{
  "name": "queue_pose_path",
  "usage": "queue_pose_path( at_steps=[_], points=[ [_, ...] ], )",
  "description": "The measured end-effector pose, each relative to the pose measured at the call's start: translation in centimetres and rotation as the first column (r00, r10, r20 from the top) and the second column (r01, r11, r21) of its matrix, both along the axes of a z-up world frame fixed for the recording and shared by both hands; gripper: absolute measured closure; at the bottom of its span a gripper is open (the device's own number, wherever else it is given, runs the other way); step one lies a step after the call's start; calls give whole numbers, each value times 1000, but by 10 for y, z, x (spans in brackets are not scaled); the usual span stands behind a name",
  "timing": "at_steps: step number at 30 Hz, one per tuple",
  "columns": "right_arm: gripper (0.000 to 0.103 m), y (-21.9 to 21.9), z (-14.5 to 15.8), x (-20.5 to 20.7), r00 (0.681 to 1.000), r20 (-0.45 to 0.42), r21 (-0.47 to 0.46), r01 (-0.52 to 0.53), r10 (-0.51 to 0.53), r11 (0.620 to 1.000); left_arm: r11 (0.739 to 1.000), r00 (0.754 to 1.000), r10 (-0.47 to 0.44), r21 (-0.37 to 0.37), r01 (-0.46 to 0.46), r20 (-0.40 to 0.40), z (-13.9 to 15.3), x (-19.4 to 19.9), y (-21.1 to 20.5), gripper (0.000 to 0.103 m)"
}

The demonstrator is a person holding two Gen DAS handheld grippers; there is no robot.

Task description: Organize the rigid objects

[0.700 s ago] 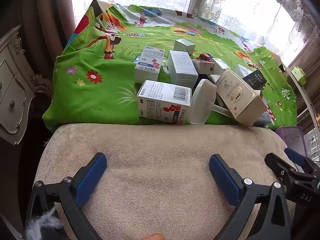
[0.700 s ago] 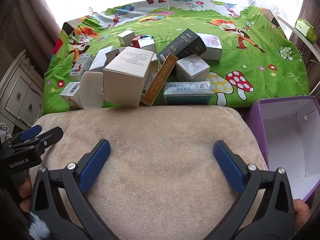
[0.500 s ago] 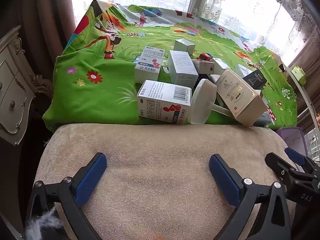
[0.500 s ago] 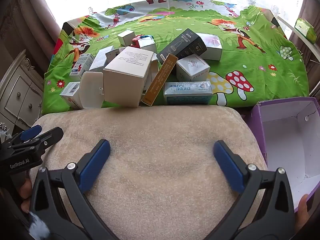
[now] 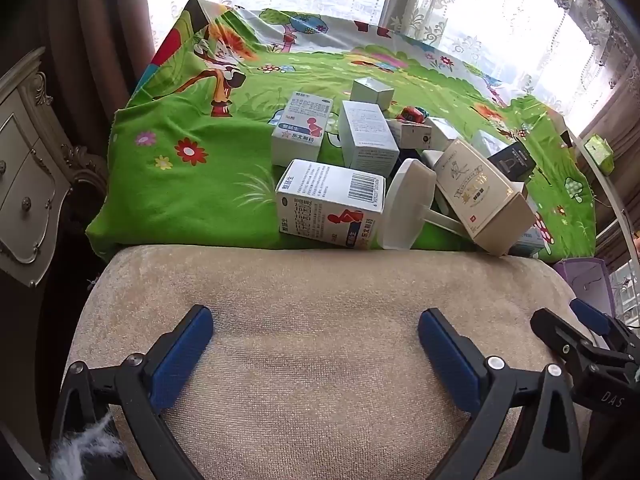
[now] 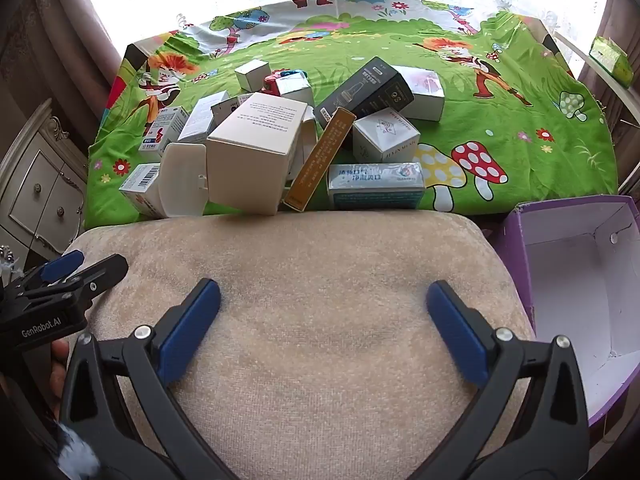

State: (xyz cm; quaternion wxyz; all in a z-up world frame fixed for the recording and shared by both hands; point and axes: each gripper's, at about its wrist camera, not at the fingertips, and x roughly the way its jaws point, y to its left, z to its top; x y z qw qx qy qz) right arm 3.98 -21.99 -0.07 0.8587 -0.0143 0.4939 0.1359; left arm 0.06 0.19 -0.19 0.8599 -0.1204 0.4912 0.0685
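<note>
A heap of small cartons lies on a green cartoon cloth (image 5: pixel 180 184) (image 6: pixel 520 104). Nearest in the left wrist view are a white barcode box (image 5: pixel 332 204), a white plastic lid (image 5: pixel 406 204) and a cream and gold box (image 5: pixel 480 196). The right wrist view shows a big cream box (image 6: pixel 256 152), a slim brown box (image 6: pixel 320 160), a blue-green box (image 6: pixel 376 184) and a black box (image 6: pixel 364 88). My left gripper (image 5: pixel 316 332) and right gripper (image 6: pixel 324 308) both hang open and hold nothing, over a beige cushion (image 5: pixel 320 320) (image 6: pixel 312 300) short of the heap.
An open purple box with a white inside (image 6: pixel 580 280) stands to the right of the cushion. A carved cream cabinet (image 5: pixel 28 184) (image 6: pixel 44 184) is on the left. Lace curtains and a bright window lie behind the cloth.
</note>
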Motion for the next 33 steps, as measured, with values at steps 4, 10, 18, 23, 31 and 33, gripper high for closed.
queue_pose_path(
  at_steps=[4,10,18,23,31,33],
  points=[
    [0,0,0,-3,1000,12,5,4,-4,1000,1000,1000,5,3,-5,-3,2,-1,-1,0],
    [0,-1,-1,-2,1000,22,12,5,-5,1000,1000,1000,6,3,-6,3,2,1,-2,0],
    [0,-1,-2,0,1000,23,20,5,-6,1000,1000,1000,2,3,-2,18,2,-2,-3,0],
    [0,0,-1,1,1000,14,13,4,-4,1000,1000,1000,7,-12,-6,24,3,-3,0,0],
    [0,-6,0,5,998,-31,46,-45,46,998,999,1000,6,-34,-5,28,6,-1,3,0],
    [0,-8,1,6,998,-37,58,-39,41,998,999,1000,2,-46,0,28,7,0,6,0]
  ],
)
